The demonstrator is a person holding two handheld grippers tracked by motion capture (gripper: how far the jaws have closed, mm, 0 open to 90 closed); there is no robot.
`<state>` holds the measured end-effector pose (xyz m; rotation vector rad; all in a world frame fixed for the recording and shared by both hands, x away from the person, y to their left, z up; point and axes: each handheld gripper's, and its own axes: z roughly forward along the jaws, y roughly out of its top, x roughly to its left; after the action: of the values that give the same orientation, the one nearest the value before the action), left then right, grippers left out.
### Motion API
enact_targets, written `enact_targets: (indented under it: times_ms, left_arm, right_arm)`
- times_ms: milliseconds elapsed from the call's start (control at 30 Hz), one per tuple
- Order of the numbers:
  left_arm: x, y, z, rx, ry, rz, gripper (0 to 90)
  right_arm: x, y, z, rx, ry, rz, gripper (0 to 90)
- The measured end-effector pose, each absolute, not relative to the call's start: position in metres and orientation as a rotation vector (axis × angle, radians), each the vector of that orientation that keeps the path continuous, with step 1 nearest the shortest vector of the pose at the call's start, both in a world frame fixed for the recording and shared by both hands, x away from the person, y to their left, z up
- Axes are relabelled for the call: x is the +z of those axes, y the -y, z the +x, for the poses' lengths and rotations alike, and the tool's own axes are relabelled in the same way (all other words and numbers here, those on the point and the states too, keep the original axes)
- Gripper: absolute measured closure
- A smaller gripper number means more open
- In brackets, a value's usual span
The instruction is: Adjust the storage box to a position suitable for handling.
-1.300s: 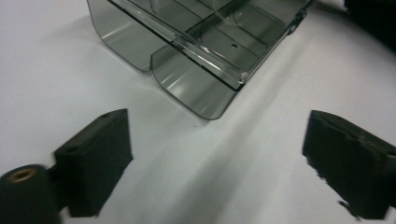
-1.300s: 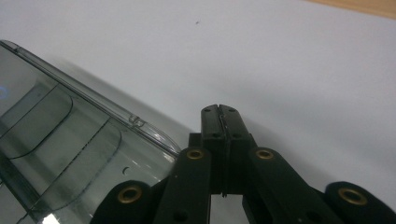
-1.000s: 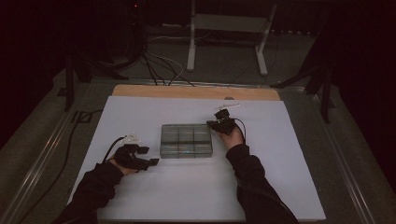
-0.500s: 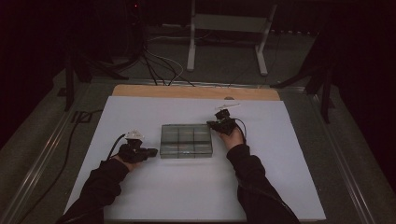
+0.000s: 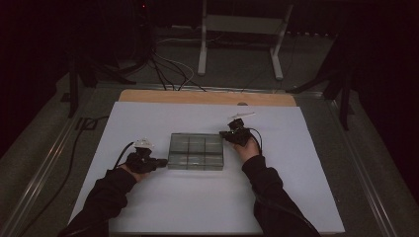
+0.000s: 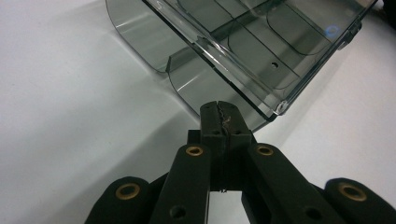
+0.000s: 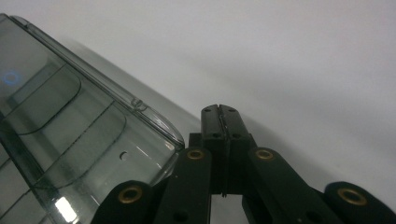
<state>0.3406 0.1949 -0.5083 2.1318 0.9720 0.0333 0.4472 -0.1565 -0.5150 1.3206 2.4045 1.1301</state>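
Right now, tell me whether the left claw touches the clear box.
Cannot tell. In the left gripper view the shut left claw sits at the clear box's near corner, but no contact or gap shows plainly.

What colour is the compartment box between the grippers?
Smoky grey, see-through plastic compartment box with clear edges; the left gripper view shows it best.
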Motion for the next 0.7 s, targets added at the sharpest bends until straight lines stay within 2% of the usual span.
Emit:
enact_targets:
  times_ms: [700]
  left_arm:
    - [-0.506,-0.197,0.291,-0.049,-0.89,2.167,90.0]
  right_arm:
    - [-0.51,0.157,0.393,1.092,-2.481,1.251,90.0]
